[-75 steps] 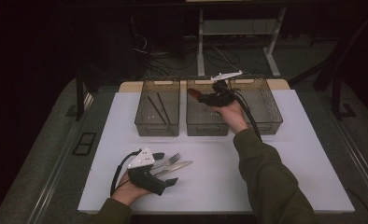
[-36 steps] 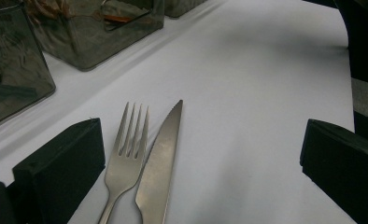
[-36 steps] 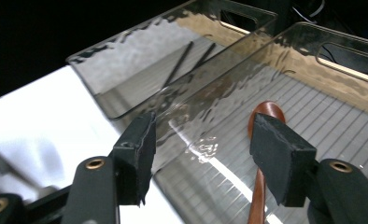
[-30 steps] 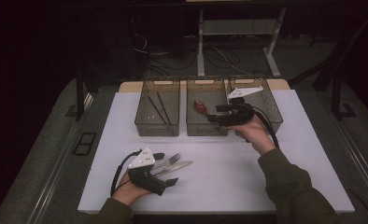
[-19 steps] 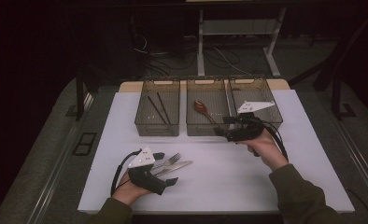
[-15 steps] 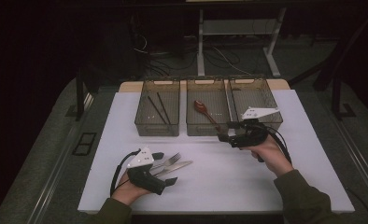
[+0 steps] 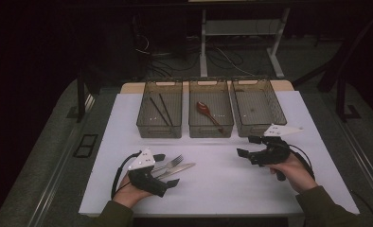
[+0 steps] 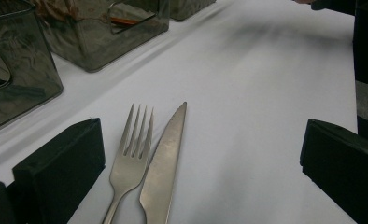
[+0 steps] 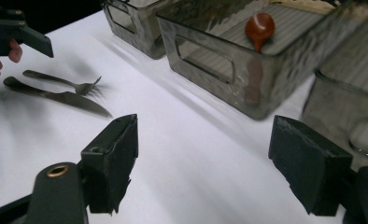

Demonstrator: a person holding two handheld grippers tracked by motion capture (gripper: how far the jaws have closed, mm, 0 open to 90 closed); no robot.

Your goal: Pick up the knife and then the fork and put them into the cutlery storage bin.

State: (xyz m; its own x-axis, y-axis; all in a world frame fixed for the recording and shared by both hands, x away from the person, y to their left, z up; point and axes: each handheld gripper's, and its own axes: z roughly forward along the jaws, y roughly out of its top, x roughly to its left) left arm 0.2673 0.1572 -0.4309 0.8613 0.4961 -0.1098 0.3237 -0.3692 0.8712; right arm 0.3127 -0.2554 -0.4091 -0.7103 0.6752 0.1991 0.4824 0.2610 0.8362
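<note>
— Three smoky plastic bins (image 7: 259,126) stand in a row at the far edge of the white table (image 7: 222,189). What's in them?

— Two dark sticks (image 7: 160,109) in the left bin, a brown spoon (image 7: 208,113) in the middle one; the right bin looks bare.

— And the grippers?

— Left gripper (image 7: 164,171) rests near the front edge, jaws wide apart, gripping nothing. The fork (image 8: 131,154) and knife (image 8: 163,161) lie side by side on the table between its jaws, touching neither pad.

— Right one?

— Right gripper (image 7: 247,146) hovers in front of the gap between the middle and right bins, well apart from the cutlery. Its jaws have just been opening, with nothing between them.
</note>
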